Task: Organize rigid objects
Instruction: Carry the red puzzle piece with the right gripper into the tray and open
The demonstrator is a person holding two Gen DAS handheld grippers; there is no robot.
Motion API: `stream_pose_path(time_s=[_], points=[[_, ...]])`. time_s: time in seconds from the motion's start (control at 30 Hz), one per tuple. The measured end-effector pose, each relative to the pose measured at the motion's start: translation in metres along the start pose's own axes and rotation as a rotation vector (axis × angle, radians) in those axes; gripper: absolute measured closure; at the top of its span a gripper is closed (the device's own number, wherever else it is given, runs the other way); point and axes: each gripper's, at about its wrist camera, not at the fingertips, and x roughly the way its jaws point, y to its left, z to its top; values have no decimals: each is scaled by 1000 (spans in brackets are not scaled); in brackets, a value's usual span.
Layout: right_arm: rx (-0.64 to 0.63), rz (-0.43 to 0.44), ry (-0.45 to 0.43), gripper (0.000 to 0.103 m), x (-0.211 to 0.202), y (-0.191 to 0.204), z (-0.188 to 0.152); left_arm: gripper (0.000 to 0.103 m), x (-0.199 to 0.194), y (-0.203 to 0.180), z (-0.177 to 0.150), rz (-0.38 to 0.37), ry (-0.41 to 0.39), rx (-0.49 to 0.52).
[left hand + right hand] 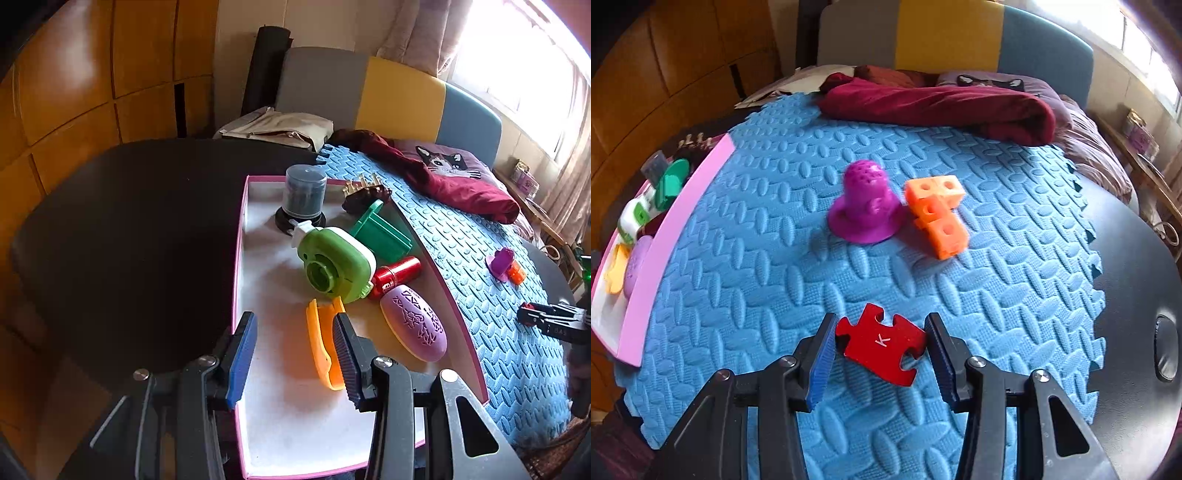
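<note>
Right gripper (881,354), nearest the lens: jaws part-open, closed on a flat red jigsaw-shaped piece marked "K" (881,343), held over the blue embossed foam mat (775,266). Beyond it on the mat, a purple perforated dome with a flared base (864,206) stands touching a cluster of orange plastic cubes (938,214). Left gripper (295,354): jaws part-open and empty above the pink-rimmed white tray (280,413), just beside an orange plastic clip (321,343), lilac patterned oval case (413,323) and green round plastic gadget (336,264).
</note>
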Motion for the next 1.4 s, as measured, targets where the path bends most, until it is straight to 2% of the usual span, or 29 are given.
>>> stream_pose_path(time_s=[0.1, 0.3, 0.4, 0.53, 0.67, 0.77, 0.87, 1.0, 1.1, 1.4], points=[[-9, 27, -2, 55, -2, 11, -1, 60, -2, 2, 1, 4, -9, -5], [-31, 128, -67, 55, -20, 45, 3, 60, -4, 9, 1, 14, -15, -21], [-86, 188, -110, 55, -32, 77, 10, 60, -5, 14, 2, 25, -24, -34], [-215, 298, -167, 55, -50, 140, 17, 60, -7, 24, 5, 41, -37, -58], [-358, 372, -185, 55, -53, 200, 21, 60, -8, 32, 6, 53, -44, -75], [-447, 379, -182, 55, -46, 234, 20, 60, -8, 38, 5, 58, -43, -89], [-529, 348, -161, 55, -33, 260, 17, 60, -7, 43, 4, 60, -38, -103], [-677, 211, -115, 55, -4, 289, 14, 60, -5, 47, 4, 57, -33, -111], [-733, 181, -108, 55, 9, 301, 11, 60, -4, 47, 4, 55, -32, -111], [-566, 299, -89, 54, 13, 284, 16, 60, -3, 49, 4, 62, -30, -118]])
